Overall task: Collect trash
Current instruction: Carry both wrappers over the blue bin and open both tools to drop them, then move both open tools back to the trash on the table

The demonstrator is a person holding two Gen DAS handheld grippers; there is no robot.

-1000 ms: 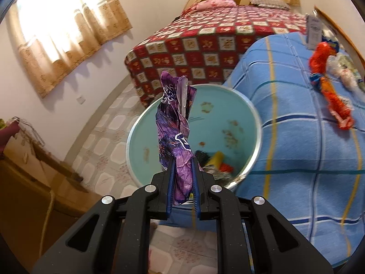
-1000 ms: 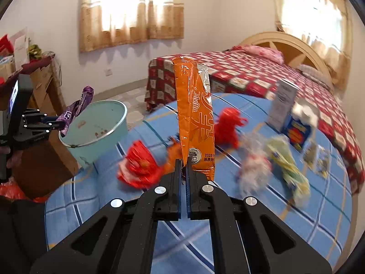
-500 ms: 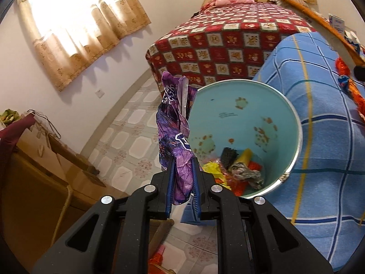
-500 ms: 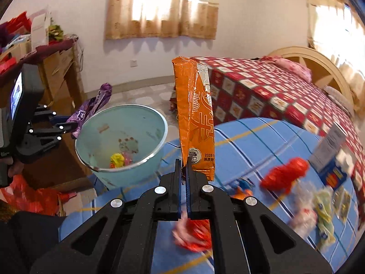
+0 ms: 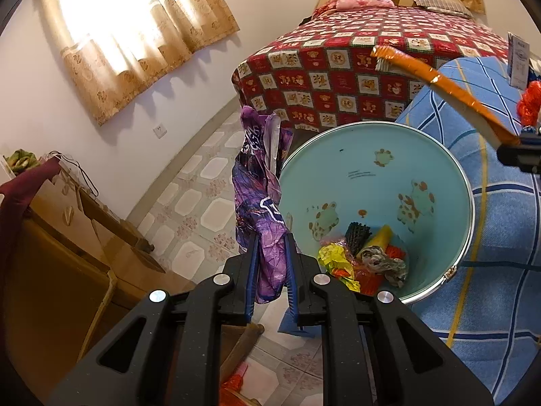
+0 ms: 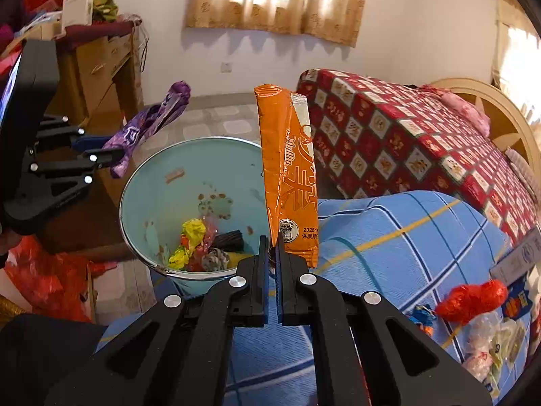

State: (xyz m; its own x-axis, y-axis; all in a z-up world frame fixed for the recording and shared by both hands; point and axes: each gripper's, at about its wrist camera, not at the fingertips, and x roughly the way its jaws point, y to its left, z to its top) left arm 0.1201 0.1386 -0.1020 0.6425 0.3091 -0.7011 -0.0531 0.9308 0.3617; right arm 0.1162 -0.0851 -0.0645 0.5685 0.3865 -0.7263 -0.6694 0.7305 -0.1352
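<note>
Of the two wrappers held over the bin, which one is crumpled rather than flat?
The purple wrapper in the left gripper is crumpled and twisted. The orange wrapper in the right gripper stands flat and smooth above the light blue bin.

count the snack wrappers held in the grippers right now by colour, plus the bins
purple crinkled foil wrapper, pinched in the left gripper: 1
orange long snack wrapper, pinched in the right gripper: 1
pale blue round plastic bin, some crumpled trash at its bottom: 1
total: 3
</note>
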